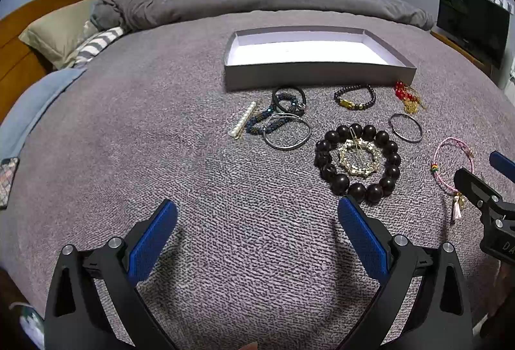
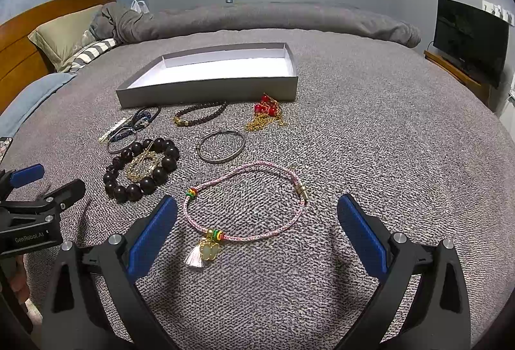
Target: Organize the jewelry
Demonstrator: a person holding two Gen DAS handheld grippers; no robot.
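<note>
The bed [image 2: 370,131], covered by a grey knitted blanket, carries every item. A grey shallow box [image 2: 209,89] with a white interior rests on the blanket well ahead of both grippers, and its inside shows no jewelry.

The left gripper [image 1: 257,214] hovers above bare blanket with its blue-padded jaws spread wide, holding nothing. The right gripper [image 2: 257,211] is likewise wide apart and holds nothing (its jaws stand one on each side of the pink cord bracelet, without touching it).

Ahead and right of the left gripper lies the large dark bead bracelet [image 1: 359,158], its nearest beads just beyond the right finger's tip. A gold ring-shaped brooch [image 1: 360,158] sits inside that bead circle.

The pink cord bracelet [image 2: 244,202] lies between the right gripper's fingers, with a pale charm and tassel [image 2: 202,251] at its near edge.

Beyond the right gripper, a plain metal bangle [image 2: 221,146] lies on the blanket. Farther ahead, near the box wall, are a small dark bead bracelet [image 2: 199,115] with a gold piece, and a red bead and gold chain cluster [image 2: 267,116].

Straight ahead of the left gripper, short of the box, is a tangle of dark cord bracelets and bangles [image 1: 283,118]. A pearl hair clip [image 1: 243,121] lies just beside that tangle on its left.
</note>
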